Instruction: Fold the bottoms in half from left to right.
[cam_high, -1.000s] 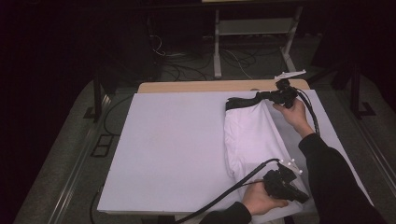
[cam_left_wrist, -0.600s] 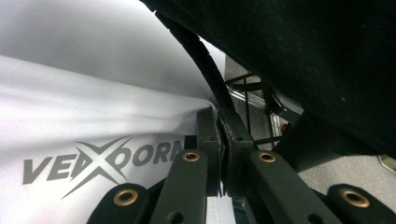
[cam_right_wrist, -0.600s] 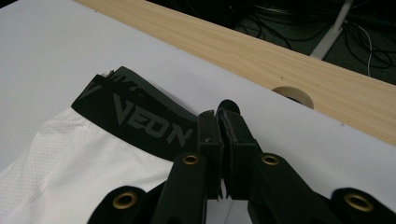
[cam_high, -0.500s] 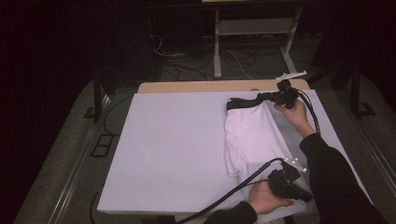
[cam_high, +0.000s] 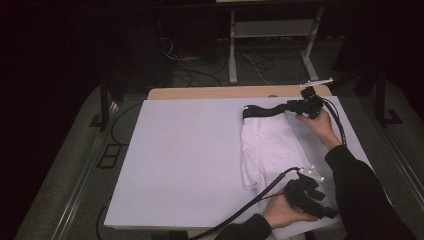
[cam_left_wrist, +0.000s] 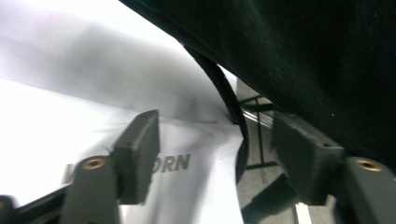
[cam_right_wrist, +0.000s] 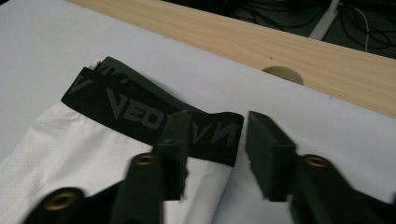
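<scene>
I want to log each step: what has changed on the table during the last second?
The left gripper slid right along the near edge, jaws open over the white folded shorts with a black waistband. The right gripper stayed at the waistband, open; the shorts stayed put.

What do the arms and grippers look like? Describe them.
Both grippers are black. The left gripper has blocky black jaws with brass-coloured screws and a thick black cable trailing from it. The right gripper carries a grey plate on top. The person wears black sleeves.
</scene>
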